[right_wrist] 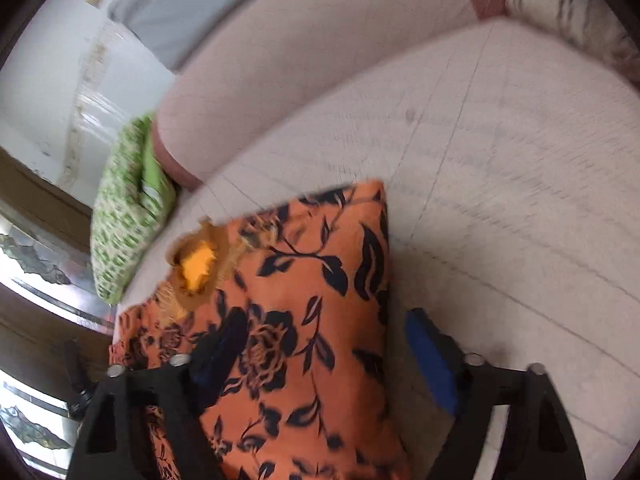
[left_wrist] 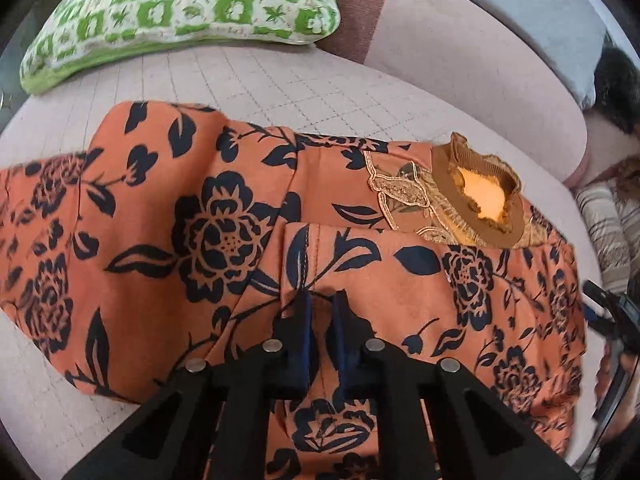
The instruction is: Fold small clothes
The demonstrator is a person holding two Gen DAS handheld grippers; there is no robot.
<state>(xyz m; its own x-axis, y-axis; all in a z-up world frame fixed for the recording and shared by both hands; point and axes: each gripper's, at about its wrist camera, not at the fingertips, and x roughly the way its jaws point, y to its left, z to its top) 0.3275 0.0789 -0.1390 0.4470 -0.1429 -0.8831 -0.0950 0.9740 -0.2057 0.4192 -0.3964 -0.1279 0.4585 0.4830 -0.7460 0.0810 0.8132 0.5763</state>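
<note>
Pink quilted sofa seat (left_wrist: pixel 280 80) underneath, padded backrest curving behind it. Green-and-white patterned cushion (left_wrist: pixel 180 12) propped at the far left of the seat, striped cushion (right_wrist: pixel 560 8) tucked in at the other end.

And down on the seat, well apart from both cushions: orange top (left_wrist: pixel 160 220) with dark navy flowers, lying flat across the quilting. Brown ribbed collar (left_wrist: pixel 480 200) faced up toward the right in the left wrist view, bright yellow lining showing through the neck hole, a patch of gold embroidery just beside it. Folded-over flap (left_wrist: pixel 340 256) lay across the body of the top below the collar, its stitched edge running upright.

Left gripper (left_wrist: pixel 322 304) pointed steeply down onto that flap, jaws together and clamped on a pinch of the orange cloth between the blue pads.

Right gripper (right_wrist: pixel 326 318) came in at the top's other side, jaws standing well apart. One finger over the flowered cloth, the other over bare seat, the top's folded edge running between them. Pads not pressing on anything. Whole right wrist view smeared with blur.
</note>
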